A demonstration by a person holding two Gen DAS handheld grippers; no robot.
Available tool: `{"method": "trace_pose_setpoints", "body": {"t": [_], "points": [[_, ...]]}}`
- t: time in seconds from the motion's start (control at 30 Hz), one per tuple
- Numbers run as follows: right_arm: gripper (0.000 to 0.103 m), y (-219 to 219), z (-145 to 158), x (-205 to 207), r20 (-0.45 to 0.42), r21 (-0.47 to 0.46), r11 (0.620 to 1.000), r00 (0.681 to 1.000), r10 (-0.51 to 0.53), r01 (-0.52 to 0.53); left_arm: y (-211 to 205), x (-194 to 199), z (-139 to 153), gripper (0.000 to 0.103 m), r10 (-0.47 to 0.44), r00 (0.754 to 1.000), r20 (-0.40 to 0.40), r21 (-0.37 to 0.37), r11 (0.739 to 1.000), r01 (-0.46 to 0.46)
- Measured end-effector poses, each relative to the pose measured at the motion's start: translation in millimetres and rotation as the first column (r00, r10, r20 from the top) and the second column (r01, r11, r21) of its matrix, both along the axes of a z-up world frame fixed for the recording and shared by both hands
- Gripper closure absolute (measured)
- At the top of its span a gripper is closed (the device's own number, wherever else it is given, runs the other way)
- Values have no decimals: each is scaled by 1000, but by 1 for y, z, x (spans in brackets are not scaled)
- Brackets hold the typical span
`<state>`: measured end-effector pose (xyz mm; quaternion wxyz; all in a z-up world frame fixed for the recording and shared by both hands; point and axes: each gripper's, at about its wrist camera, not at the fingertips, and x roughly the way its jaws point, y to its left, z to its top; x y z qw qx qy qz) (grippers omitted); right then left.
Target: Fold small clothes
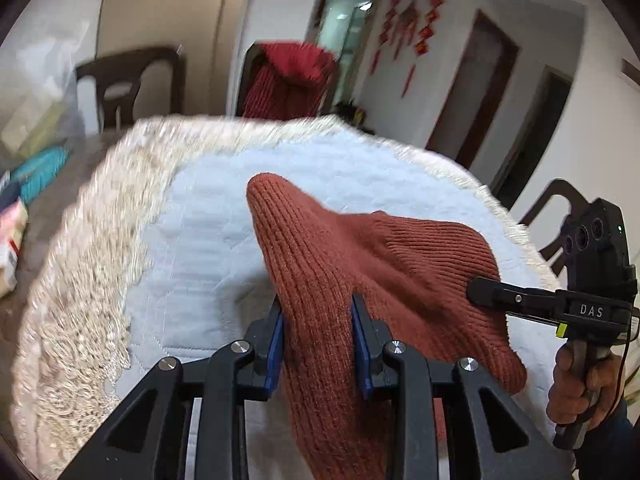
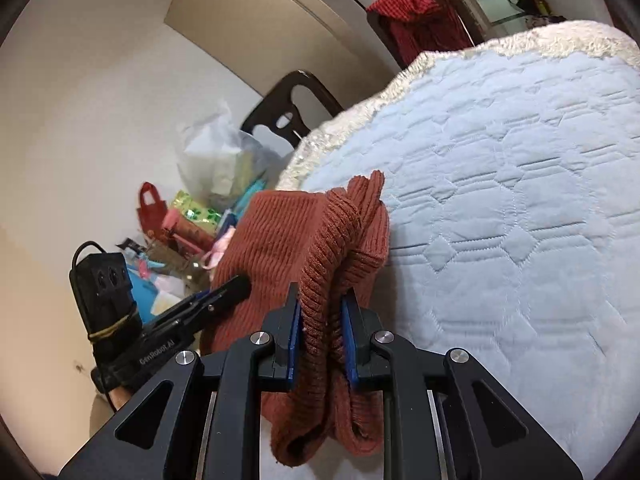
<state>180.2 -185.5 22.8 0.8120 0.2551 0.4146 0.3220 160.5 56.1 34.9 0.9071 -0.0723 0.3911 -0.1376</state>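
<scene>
Both grippers were clamped on the one garment in play, a rust-brown ribbed knit piece (image 1: 360,272) whose exact kind could not be told. The left gripper (image 1: 318,336) had its blue pads pressed against a bunched ridge of the knit, and the right gripper (image 2: 320,328) pinched a thick, doubled ribbed edge, perhaps a cuff or hem. Each tool showed in the other's view beside the cloth, the right one held in a person's hand (image 1: 580,384).

The garment hung lifted between the two grips, partly above the pale blue quilted cover (image 2: 520,200) with its cream fringed border (image 1: 80,260) and partly draping onto it; its lower folds sagged below the right gripper's jaws. The background was blurred in the left wrist view.

Judged from this, the fold was in its early or middle stage. The cloth was gathered and doubled at one edge, but no flat, squared shape lay on the cover. Left to do, most likely: laying the piece down flat, bringing one part over another, smoothing it, and releasing. No other small clothes waiting to be folded could be made out on the cover; a red knitted garment draped over a dark wooden chair (image 1: 288,80) stood beyond the table.
</scene>
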Motion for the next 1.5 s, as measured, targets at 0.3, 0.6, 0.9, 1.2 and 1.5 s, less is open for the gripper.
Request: {"method": "trace_pose_setpoints", "body": {"t": [0.3, 0.6, 0.9, 1.2, 1.5], "points": [[76, -18, -16, 7, -56, -95, 994, 997, -61, 55, 11, -16, -6, 63, 62, 998, 22, 23, 998, -62], [80, 22, 18, -54, 140, -334, 941, 984, 108, -56, -14, -67, -2, 65, 52, 996, 74, 105, 993, -60], [83, 17, 2, -60, 119, -393, 918, 987, 109, -54, -20, -72, -6, 65, 86, 994, 66, 164, 982, -96], [78, 20, 14, -93, 152, -461, 887, 981, 117, -34, -25, -105, 2, 58, 128, 990, 62, 179, 974, -137], [59, 15, 9, -124, 191, -544, 839, 976, 106, 16, -23, -125, -12, 48, 169, 985, 35, 187, 967, -173]]}}
